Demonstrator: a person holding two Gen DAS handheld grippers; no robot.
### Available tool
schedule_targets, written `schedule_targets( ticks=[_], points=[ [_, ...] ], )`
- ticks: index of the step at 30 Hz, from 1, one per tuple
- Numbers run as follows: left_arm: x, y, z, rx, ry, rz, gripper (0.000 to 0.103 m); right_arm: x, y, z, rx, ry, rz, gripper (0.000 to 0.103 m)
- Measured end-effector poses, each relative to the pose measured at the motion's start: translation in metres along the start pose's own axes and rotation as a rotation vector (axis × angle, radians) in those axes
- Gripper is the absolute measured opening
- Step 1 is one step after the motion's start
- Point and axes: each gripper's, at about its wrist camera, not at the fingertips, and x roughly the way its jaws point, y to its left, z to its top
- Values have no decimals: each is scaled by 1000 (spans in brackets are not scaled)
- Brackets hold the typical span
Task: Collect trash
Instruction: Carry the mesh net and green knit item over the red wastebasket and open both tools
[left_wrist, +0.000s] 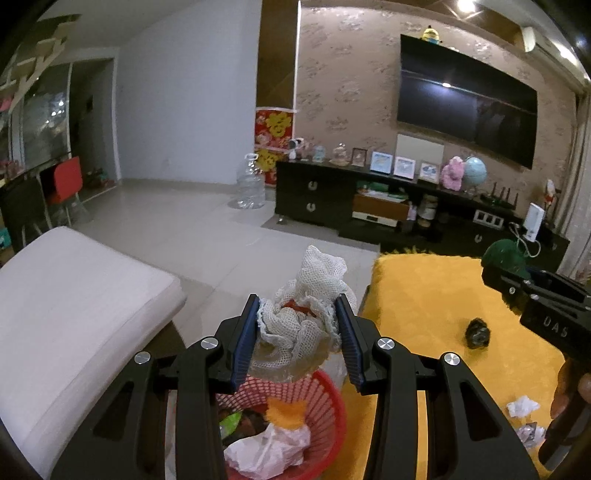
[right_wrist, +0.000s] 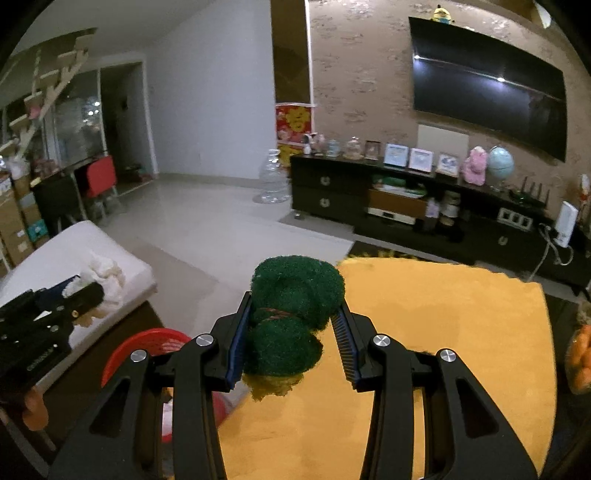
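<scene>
My left gripper (left_wrist: 297, 314) is shut on a crumpled white mesh net (left_wrist: 306, 314) and holds it above the red trash basket (left_wrist: 325, 410), which holds paper and wrappers. My right gripper (right_wrist: 293, 325) is shut on a rolled green scouring pad (right_wrist: 291, 314) over the yellow table cover (right_wrist: 424, 350). In the left wrist view the right gripper (left_wrist: 517, 284) shows at the right with the green pad (left_wrist: 504, 254). In the right wrist view the left gripper (right_wrist: 74, 291) shows at the left with the white net (right_wrist: 103, 277), and the red basket (right_wrist: 147, 343) is below it.
On the yellow cover (left_wrist: 424, 295) lie a small dark lump (left_wrist: 477, 332) and crumpled white paper (left_wrist: 522, 406). A white cushioned bench (left_wrist: 74, 314) stands left of the basket. A dark TV cabinet (left_wrist: 369, 199) runs along the far wall. A water bottle (left_wrist: 251, 182) stands on the floor.
</scene>
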Motion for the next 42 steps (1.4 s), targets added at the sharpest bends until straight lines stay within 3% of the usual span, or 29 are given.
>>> schedule_targets(
  ticks=[25, 42],
  points=[
    [17, 59, -31, -10, 110, 110, 40, 48, 95, -27, -168, 101, 166, 41],
    [51, 86, -66, 3, 268, 104, 40, 83, 129, -63, -187, 236, 260, 41]
  ],
)
